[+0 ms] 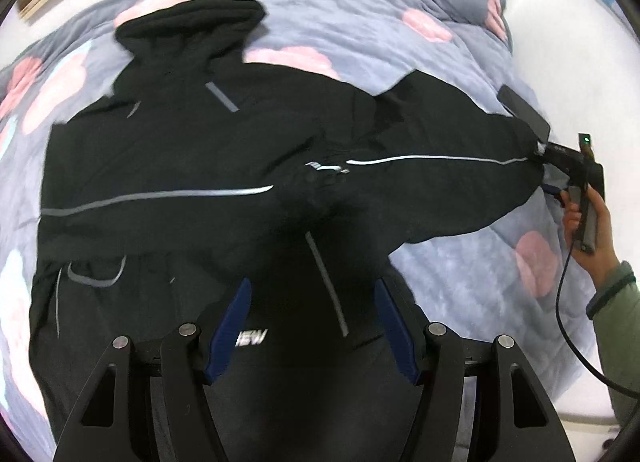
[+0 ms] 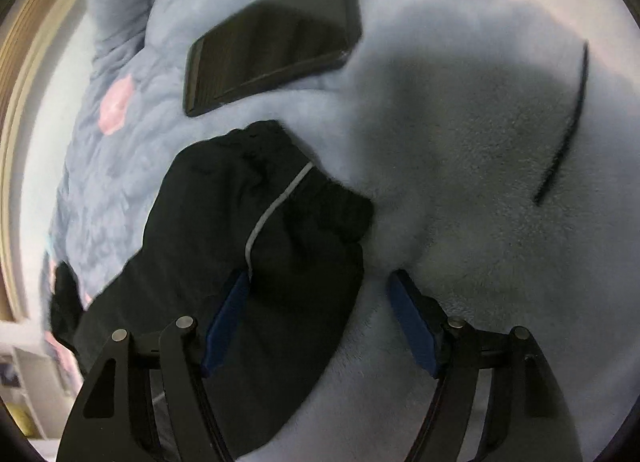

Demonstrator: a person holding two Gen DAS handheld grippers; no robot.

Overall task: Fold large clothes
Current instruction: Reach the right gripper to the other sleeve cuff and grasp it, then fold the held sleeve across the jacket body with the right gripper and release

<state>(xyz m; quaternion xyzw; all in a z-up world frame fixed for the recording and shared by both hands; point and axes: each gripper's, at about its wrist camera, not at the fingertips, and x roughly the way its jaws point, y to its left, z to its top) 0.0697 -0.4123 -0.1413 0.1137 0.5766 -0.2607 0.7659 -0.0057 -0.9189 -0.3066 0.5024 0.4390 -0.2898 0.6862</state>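
A black jacket [image 1: 200, 150] with grey reflective stripes lies spread flat on a bed, its hood [image 1: 188, 30] at the far end. My left gripper [image 1: 312, 286] hangs open over the jacket's lower body, with nothing pressed between its blue pads. The jacket's right sleeve [image 1: 440, 182] stretches out to the right. My right gripper [image 1: 546, 170] is at its cuff. In the right wrist view the cuff [image 2: 280, 222] lies between and under the fingers of the right gripper [image 2: 318, 276]. It is close to the left pad [image 2: 228, 310], and the jaws stand wide and do not press it.
The bed's grey-blue blanket [image 1: 360, 22] has pink flowers on it. A dark phone [image 2: 272, 38] lies on the blanket just beyond the cuff, and shows too as the phone [image 1: 524, 110] in the left wrist view. A person's hand [image 1: 592, 238] holds the right gripper, and a cable [image 1: 564, 302] trails down. The bed edge runs along the right.
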